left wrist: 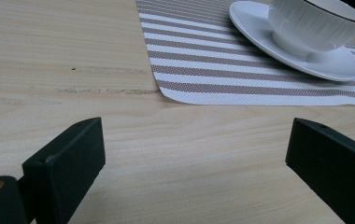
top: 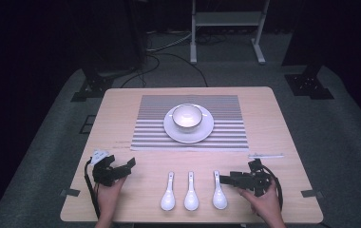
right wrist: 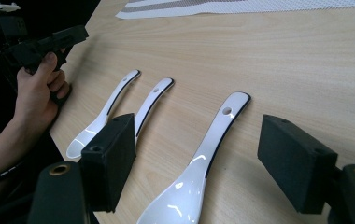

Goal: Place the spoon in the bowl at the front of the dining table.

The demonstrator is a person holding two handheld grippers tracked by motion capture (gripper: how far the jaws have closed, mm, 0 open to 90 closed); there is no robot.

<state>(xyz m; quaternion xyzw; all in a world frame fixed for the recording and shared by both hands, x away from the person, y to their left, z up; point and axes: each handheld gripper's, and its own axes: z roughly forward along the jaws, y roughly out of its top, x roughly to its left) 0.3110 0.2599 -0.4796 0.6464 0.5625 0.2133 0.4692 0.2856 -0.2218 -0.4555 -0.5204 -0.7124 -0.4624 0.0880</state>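
Observation:
Three white ceramic spoons lie side by side near the table's front edge: left spoon [top: 168, 192], middle spoon [top: 191, 191], right spoon [top: 219, 191]. My right gripper [top: 226, 179] points left just beside the right spoon; in the right gripper view it [right wrist: 199, 135] stands open with that spoon [right wrist: 213, 140] lying between its jaws, untouched. My left gripper [top: 127, 167] is held at the front left, open and holding nothing [left wrist: 194, 140], facing the placemat corner. A white cup [top: 187, 117] sits on a saucer [top: 202, 133] on the striped placemat [top: 226, 137].
A thin white strip [top: 265, 155] lies on the wooden table [top: 283, 118] right of the placemat. Bare wood [left wrist: 73, 56] spreads left of the placemat. The other hand and its gripper [right wrist: 45, 42] show at the far left edge. A metal stand [top: 226, 28] is behind the table.

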